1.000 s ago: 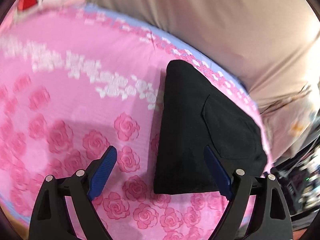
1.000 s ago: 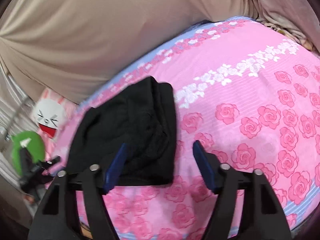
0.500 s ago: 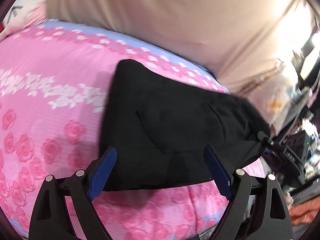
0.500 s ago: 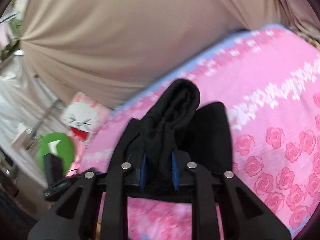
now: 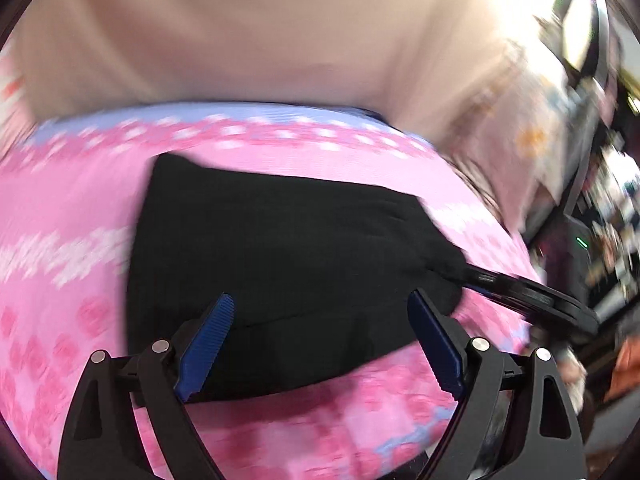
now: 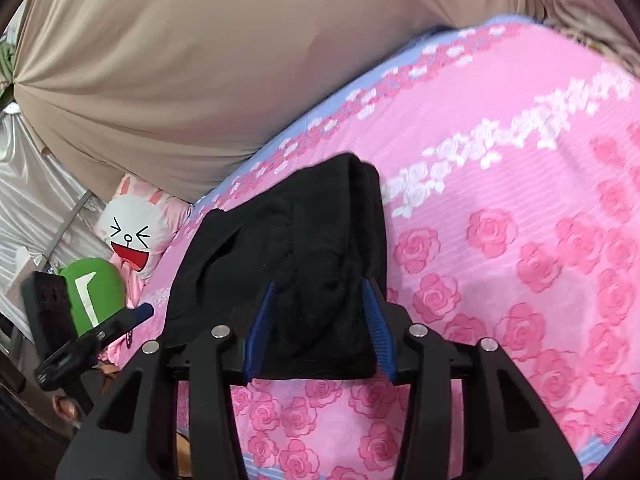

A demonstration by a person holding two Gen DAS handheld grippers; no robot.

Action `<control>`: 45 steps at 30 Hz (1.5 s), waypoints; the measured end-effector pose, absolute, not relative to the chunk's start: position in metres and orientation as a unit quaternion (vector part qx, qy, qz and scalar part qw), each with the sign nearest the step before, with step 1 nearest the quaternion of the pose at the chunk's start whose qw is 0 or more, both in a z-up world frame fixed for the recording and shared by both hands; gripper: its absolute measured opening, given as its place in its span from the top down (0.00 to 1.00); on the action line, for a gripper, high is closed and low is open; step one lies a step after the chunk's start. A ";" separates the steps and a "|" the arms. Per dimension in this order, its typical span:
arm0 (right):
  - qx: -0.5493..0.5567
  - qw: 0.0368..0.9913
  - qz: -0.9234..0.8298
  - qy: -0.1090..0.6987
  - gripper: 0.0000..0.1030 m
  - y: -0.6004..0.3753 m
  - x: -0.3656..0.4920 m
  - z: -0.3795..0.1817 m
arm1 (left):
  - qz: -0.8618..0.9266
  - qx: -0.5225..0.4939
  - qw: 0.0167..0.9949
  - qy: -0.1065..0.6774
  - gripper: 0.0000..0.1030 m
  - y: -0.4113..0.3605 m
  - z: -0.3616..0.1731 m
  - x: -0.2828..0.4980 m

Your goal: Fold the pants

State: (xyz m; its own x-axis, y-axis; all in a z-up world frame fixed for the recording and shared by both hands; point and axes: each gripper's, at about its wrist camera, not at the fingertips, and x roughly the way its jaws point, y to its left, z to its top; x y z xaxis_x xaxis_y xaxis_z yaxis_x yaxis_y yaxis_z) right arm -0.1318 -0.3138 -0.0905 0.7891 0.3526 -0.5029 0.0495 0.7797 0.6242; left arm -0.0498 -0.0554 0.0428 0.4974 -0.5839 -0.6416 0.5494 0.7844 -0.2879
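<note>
The black pants (image 5: 280, 240) lie folded into a thick bundle on the pink rose-print bed sheet (image 5: 60, 220). My left gripper (image 5: 320, 320) is open just above the bundle's near edge, touching nothing. In the left wrist view my right gripper (image 5: 520, 292) reaches into the bundle's right end. In the right wrist view the right gripper (image 6: 320, 312) has its blue pads partly open around the near end of the pants (image 6: 300, 248), with the cloth bulging between them. The left gripper (image 6: 100, 328) shows at the far left of that view.
A beige curtain (image 6: 180, 60) hangs behind the bed. A white cartoon rabbit pillow (image 6: 132, 232) and a green cushion (image 6: 96, 292) sit at the sheet's (image 6: 520, 200) far left end. Cluttered shelves (image 5: 600, 200) stand beyond the bed's right side.
My right gripper, shut on a raised bunch of the pants half a second ago, has opened partway and the cloth has dropped lower. My left gripper swung right along the bundle, staying open.
</note>
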 end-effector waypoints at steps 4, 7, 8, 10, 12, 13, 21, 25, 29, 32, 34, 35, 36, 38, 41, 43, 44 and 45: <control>0.331 0.891 0.083 0.299 0.56 -0.323 -0.137 -0.092 | -0.351 0.039 0.857 0.374 0.16 -0.108 0.040 -0.058; 0.334 0.896 0.092 0.278 0.51 -0.334 -0.143 -0.085 | -0.368 0.049 0.847 0.381 0.16 -0.131 0.034 -0.060; 0.336 0.895 0.101 0.276 0.51 -0.335 -0.143 -0.083 | -0.375 0.051 0.842 0.385 0.16 -0.139 0.032 -0.060; 0.331 0.894 0.125 0.276 0.52 -0.334 -0.138 -0.082 | -0.383 0.067 0.833 0.394 0.16 -0.157 0.025 -0.063; 0.312 0.891 0.142 0.297 0.62 -0.328 -0.124 -0.083 | -0.391 0.084 0.826 0.398 0.16 -0.171 0.017 -0.067; 0.308 0.888 0.146 0.309 0.74 -0.326 -0.118 -0.085 | -0.393 0.089 0.824 0.398 0.16 -0.177 0.015 -0.068; 0.298 0.870 0.238 0.312 0.82 -0.319 -0.096 -0.062 | -0.361 0.125 0.838 0.391 0.61 -0.210 0.003 -0.058; 0.307 0.865 0.243 0.314 0.60 -0.335 -0.100 -0.066 | -0.390 0.058 0.816 0.422 0.79 -0.196 0.012 -0.034; 0.345 0.864 0.223 0.289 0.46 -0.368 -0.109 -0.069 | -0.421 0.003 0.803 0.421 0.79 -0.176 0.031 -0.024; 0.348 0.869 0.200 0.290 0.46 -0.381 -0.106 -0.071 | -0.435 -0.032 0.795 0.422 0.80 -0.165 0.037 -0.016; 0.347 0.868 0.204 0.292 0.46 -0.382 -0.100 -0.070 | -0.457 -0.059 0.776 0.430 0.80 -0.160 0.037 -0.009; 0.347 0.867 0.207 0.292 0.46 -0.382 -0.097 -0.069 | -0.466 -0.065 0.769 0.433 0.79 -0.158 0.036 -0.007; 0.347 0.866 0.209 0.292 0.46 -0.381 -0.093 -0.068 | -0.470 -0.074 0.762 0.439 0.78 -0.156 0.031 -0.005; 0.341 0.867 0.210 0.295 0.46 -0.379 -0.086 -0.066 | -0.478 -0.096 0.742 0.460 0.77 -0.155 0.020 0.002; 0.337 0.864 0.216 0.305 0.46 -0.372 -0.075 -0.068 | -0.480 -0.094 0.737 0.465 0.76 -0.156 0.012 -0.002; 0.322 0.864 0.214 0.321 0.47 -0.364 -0.067 -0.072 | -0.479 -0.068 0.748 0.454 0.75 -0.161 0.012 -0.010; 0.307 0.866 0.208 0.335 0.48 -0.358 -0.062 -0.074 | -0.478 -0.055 0.753 0.449 0.72 -0.164 0.013 -0.014; 0.293 0.866 0.208 0.346 0.51 -0.352 -0.057 -0.078 | -0.475 -0.040 0.759 0.443 0.71 -0.167 0.013 -0.018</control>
